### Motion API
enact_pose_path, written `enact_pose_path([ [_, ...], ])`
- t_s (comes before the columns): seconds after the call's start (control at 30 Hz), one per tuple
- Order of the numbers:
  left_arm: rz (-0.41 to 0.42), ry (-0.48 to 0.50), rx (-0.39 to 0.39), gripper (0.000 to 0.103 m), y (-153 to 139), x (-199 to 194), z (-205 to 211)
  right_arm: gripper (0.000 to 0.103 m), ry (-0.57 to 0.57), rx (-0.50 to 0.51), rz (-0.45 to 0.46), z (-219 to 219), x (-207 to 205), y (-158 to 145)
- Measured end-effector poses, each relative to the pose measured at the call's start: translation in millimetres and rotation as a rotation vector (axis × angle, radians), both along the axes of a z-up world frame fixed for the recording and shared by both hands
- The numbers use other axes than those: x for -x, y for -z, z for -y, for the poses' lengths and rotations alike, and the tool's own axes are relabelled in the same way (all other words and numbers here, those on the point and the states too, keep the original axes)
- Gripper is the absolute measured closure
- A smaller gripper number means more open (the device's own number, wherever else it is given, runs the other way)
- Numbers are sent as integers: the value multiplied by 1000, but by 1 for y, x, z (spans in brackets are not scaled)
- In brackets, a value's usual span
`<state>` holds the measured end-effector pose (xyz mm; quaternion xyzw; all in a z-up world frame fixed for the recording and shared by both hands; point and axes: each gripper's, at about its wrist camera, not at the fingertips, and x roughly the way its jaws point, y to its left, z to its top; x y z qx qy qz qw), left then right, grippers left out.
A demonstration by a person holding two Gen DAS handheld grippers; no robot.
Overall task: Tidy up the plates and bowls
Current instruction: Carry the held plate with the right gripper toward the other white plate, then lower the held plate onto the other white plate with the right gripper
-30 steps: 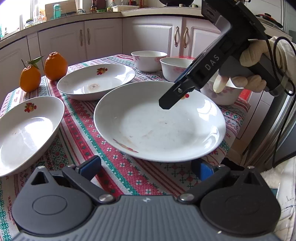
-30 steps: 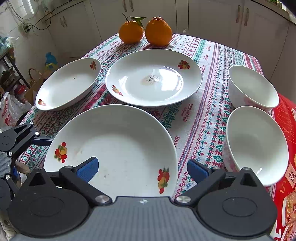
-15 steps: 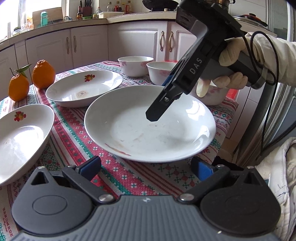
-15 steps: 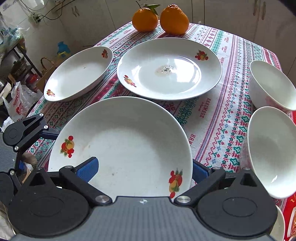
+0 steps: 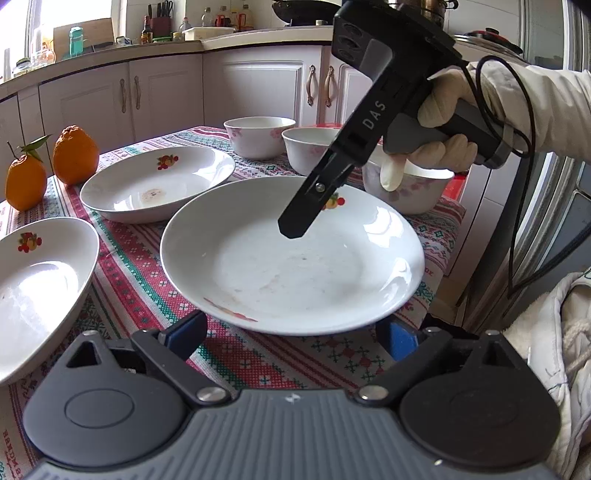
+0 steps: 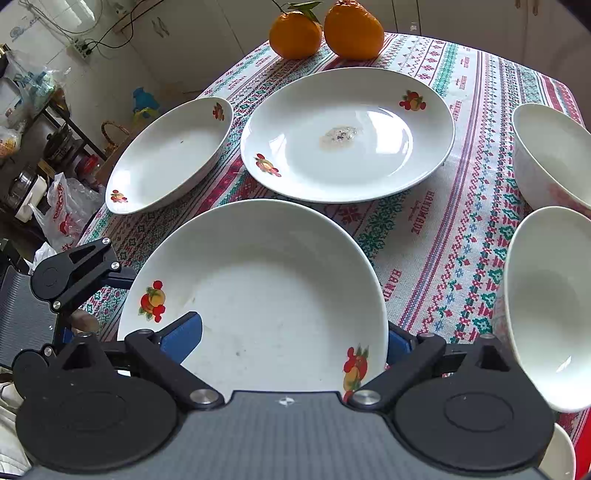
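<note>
Both claws closing astride near plate (image 6: 258,280) rim

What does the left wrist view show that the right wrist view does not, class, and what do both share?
Only the left wrist view shows the gloved hand, a third bowl and the kitchen counter. Only the right wrist view shows the plastic bags beside the table. Both show the near plate, two oranges and both grippers, left and right, jaws closing around that plate.

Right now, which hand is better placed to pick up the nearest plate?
Right. The right gripper already straddles the plate rim, fingers closing either side. The left gripper is also closing but sits short of the rim.
</note>
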<state>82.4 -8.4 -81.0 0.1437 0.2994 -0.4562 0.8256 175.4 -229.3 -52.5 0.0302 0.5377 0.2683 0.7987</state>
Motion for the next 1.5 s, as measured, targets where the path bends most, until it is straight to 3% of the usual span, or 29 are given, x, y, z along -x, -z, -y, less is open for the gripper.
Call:
enact_pose_path([
  [0.7, 5, 12, -4, 9, -2, 2, -1, 4, 32, -94, -29, 18, -5, -4],
  [1.17, 10, -36, 10, 9, -18, 8, -21, 4, -11, -100, 7, -9, -10, -20],
  [1.5, 30, -131, 31, 9, -37, 4, -52, 4, -93, -97, 52, -45, -28, -40],
])
